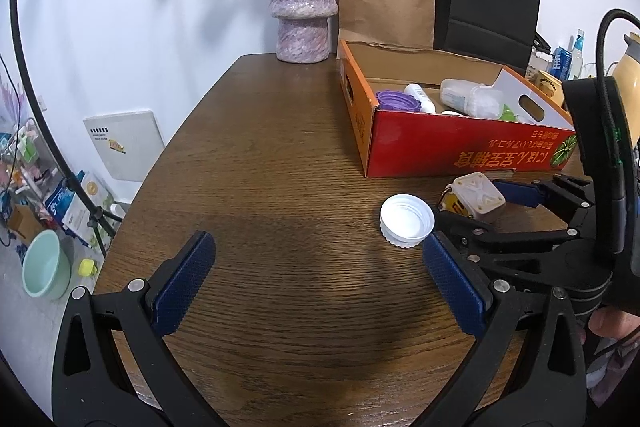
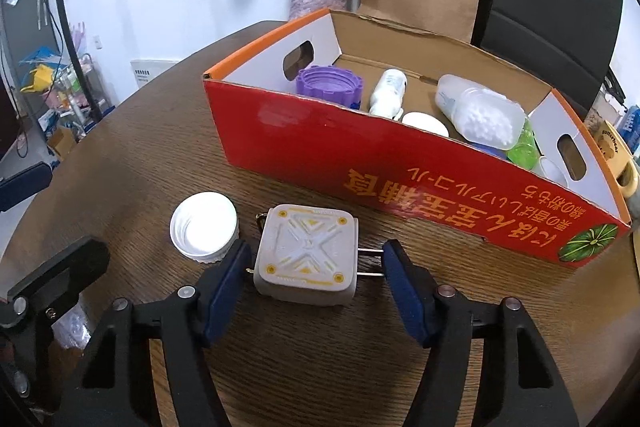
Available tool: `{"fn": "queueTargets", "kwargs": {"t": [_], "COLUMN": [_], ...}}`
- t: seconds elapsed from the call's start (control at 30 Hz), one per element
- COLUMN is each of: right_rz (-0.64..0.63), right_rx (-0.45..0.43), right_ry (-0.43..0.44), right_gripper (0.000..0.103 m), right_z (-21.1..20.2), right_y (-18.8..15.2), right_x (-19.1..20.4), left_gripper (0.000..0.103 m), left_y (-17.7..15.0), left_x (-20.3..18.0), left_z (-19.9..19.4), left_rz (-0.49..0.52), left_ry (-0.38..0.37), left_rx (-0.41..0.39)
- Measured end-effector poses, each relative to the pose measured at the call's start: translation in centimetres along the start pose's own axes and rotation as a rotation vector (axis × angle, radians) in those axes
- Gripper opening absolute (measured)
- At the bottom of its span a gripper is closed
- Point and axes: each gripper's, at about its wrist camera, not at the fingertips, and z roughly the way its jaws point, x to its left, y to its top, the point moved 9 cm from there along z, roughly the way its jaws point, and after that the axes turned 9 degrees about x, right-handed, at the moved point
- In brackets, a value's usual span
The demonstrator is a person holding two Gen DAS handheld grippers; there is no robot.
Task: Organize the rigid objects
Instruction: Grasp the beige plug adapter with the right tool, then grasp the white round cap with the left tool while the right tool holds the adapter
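Box (image 2: 304,147) holds several items already; charger (image 2: 306,255) and cap (image 2: 204,227) remain on worktop (image 2: 320,367). Your right gripper (image 2: 316,267) straddles charger, unclamped; left gripper (image 1: 320,279) apart, empty.

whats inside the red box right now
In the red box: a purple lid, a white bottle, a clear container of white bits, something green. The front wall hides whatever lies lower.

right tool (image 2: 314,261) straddles beige charger (image 2: 307,253), maybe touching.
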Motion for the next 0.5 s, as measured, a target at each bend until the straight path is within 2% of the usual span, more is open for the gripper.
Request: {"fn": "queueTargets", "kwargs": {"t": [0.5], "right_rz": [0.037], "right_rx": [-0.037], "right_ry": [0.034], "right_gripper": [0.072], "right_z": [-1.2], "right_y": [-0.6], "right_x": [-1.4], "left_gripper": [0.103], "left_y": [-0.2], "left_x": [-0.2], "left_z": [1.2], "left_rz": [-0.018], "left_ry": [0.01], "left_rx": [0.035]}}
